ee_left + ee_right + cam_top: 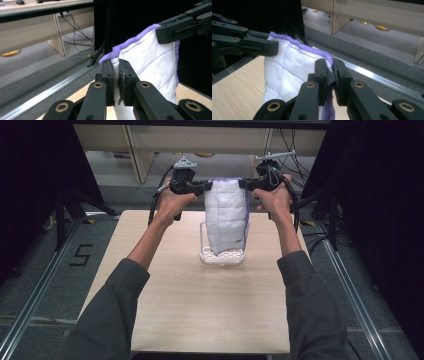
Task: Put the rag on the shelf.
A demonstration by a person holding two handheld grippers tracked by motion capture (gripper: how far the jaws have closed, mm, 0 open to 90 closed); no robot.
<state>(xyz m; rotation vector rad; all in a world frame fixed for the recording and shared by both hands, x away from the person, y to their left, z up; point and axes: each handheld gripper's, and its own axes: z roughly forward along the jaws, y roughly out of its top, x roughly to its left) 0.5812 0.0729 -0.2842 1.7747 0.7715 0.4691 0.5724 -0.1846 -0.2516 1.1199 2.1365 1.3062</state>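
Note:
A white quilted cloth (226,215) with a purple edge hangs between my two grippers above the far middle of the table. My left gripper (204,186) is shut on its upper left corner, and my right gripper (243,183) is shut on its upper right corner. In the left gripper view the jaws pinch the cloth (147,65) at the purple hem, left gripper (117,75). The right gripper view has the same grip on the cloth (292,65), right gripper (330,75). The cloth's lower end dips into a clear plastic basket (205,254) on the table.
The light wooden table (200,310) has bare surface in front of the basket. Black stands and cables (320,200) sit off both far corners. A metal floor rail (30,305) runs along the left side, and wooden furniture (140,155) stands beyond the table.

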